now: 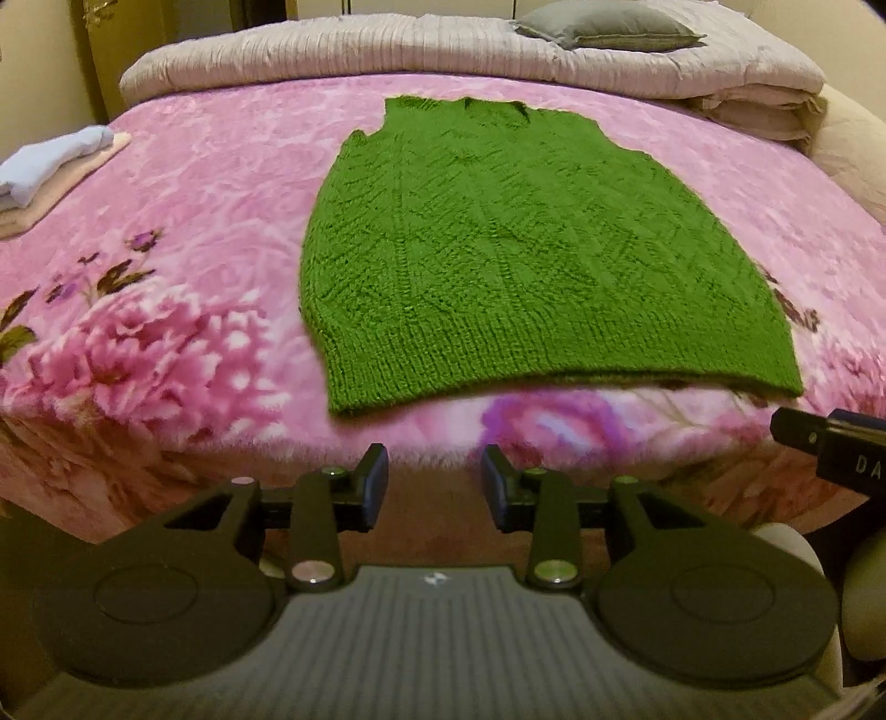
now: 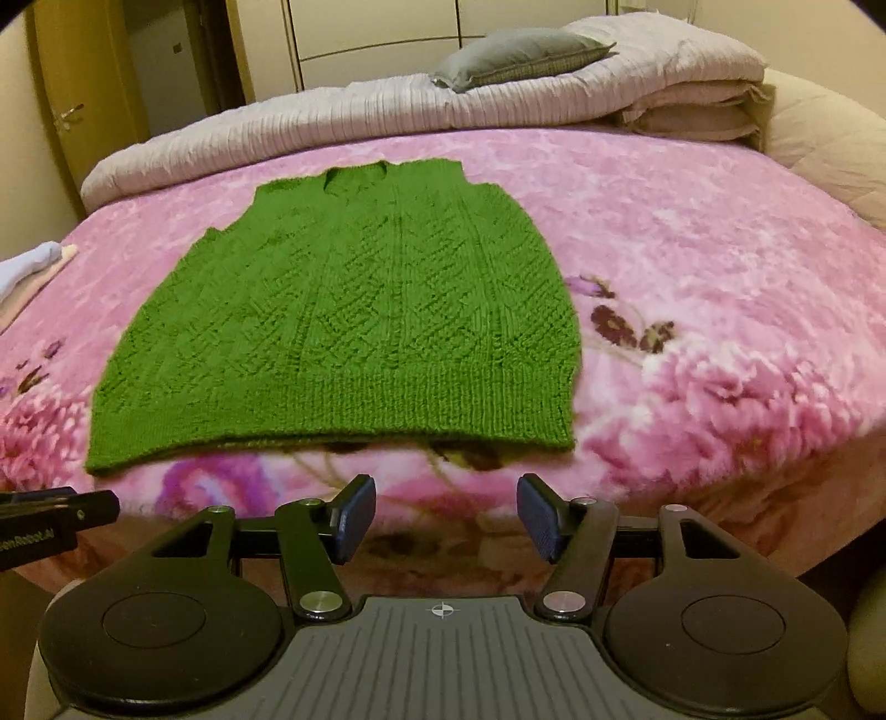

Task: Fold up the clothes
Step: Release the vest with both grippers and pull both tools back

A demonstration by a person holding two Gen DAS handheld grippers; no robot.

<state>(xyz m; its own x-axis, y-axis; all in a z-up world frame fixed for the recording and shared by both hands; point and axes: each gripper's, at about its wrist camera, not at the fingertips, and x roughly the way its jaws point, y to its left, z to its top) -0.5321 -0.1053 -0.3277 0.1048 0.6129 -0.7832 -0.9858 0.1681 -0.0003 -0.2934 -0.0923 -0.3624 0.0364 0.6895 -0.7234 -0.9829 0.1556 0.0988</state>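
Observation:
A green knitted sleeveless vest (image 1: 498,243) lies flat on the pink flowered blanket (image 1: 210,183), hem toward me, neck toward the far side. It also shows in the right wrist view (image 2: 349,327). My left gripper (image 1: 434,487) is open and empty, just short of the bed's near edge, below the hem. My right gripper (image 2: 446,518) is open and empty, also short of the near edge, below the hem's right half. The right gripper's body shows at the right edge of the left wrist view (image 1: 830,443).
A folded white and pink stack of clothes (image 1: 50,166) lies at the bed's left edge. A folded pale quilt (image 1: 443,50) with a grey pillow (image 1: 603,27) lies across the far end. A door (image 2: 72,111) stands at the back left.

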